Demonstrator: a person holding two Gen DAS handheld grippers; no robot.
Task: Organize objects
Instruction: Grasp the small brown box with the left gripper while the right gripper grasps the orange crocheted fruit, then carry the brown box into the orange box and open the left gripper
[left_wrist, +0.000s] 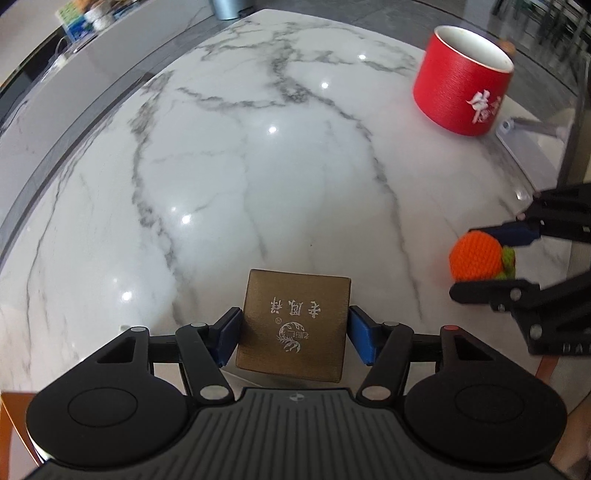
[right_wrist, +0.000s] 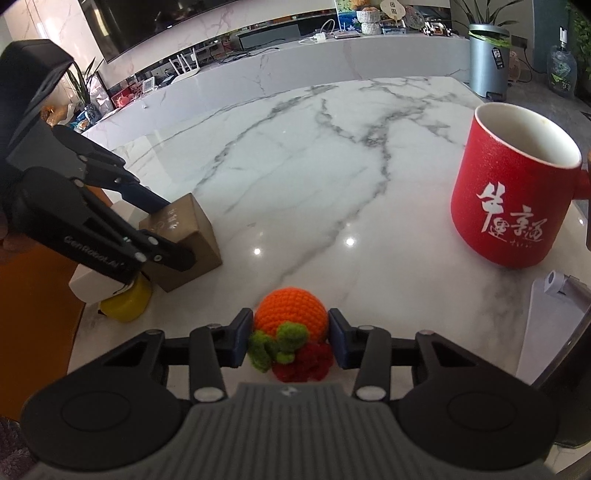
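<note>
**Two grips at once, neither sure**

Marble tabletop (right_wrist: 295, 166), white with grey veins and glossy, carried everything; a long counter cluttered with small items ran behind it.

Far left, the left gripper (left_wrist: 293, 332) straddled a brown square box (left_wrist: 293, 328) with pale printed characters. Its blue pads sat at the box's two sides, apparently touching, with the box seeming tilted off the marble. Risk: smooth faces and a wide, shallow hold; the box could twist or slip if lifted fast.

Centre, the right gripper (right_wrist: 291, 339) had its pads against a crocheted orange fruit (right_wrist: 291, 314) with green leaves and a red piece. Soft yarn could compress and squirt out.

Right, a red mug (right_wrist: 517, 199) stood well apart, mouth open. A careless swing could knock it.
</note>
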